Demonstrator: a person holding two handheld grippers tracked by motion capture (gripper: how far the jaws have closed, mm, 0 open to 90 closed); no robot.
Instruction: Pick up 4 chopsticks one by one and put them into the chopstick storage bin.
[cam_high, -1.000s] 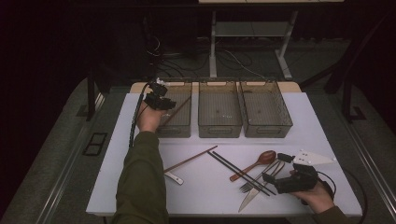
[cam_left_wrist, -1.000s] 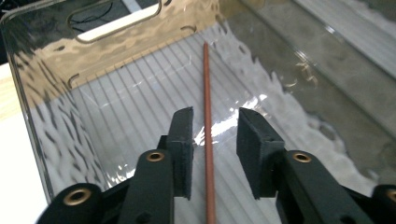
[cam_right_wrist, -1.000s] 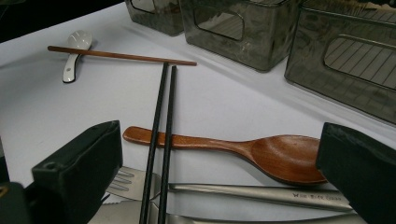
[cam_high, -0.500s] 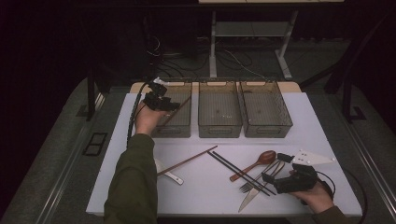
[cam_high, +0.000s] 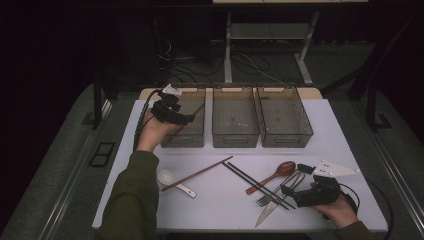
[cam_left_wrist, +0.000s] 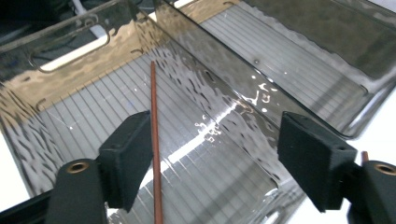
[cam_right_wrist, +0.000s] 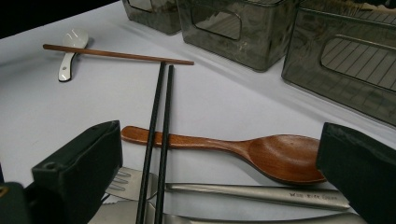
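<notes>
Left gripper (cam_high: 187, 118) hangs over the leftmost of the three clear bins (cam_high: 192, 131), at the far left of the table (cam_high: 220, 210). Our jaws here have just been opening and now stand wide apart. A brown chopstick (cam_left_wrist: 155, 154) lies in that bin, leaning from the floor up toward the far wall. In the left gripper view it runs just beside the left pad (cam_left_wrist: 127, 156), and we cannot tell whether it still touches that pad; the other pad stands well clear of it.

Our right gripper (cam_high: 292, 192) rests low at the near right of the table, jaws wide with nothing gripped. Between and just beyond them, in the right gripper view, lie a wooden spoon (cam_right_wrist: 243, 151), a pair of black chopsticks (cam_right_wrist: 158, 135) crossing its handle, and a metal fork (cam_right_wrist: 233, 192) nearest the gripper. A table knife (cam_high: 267, 214) lies alongside the fork in the high view.

Farther left on the table a second brown chopstick (cam_high: 197, 173) rests across a white ceramic spoon (cam_high: 172, 181). The middle bin (cam_high: 235, 120) and right bin (cam_high: 285, 120) sit beside the first.
</notes>
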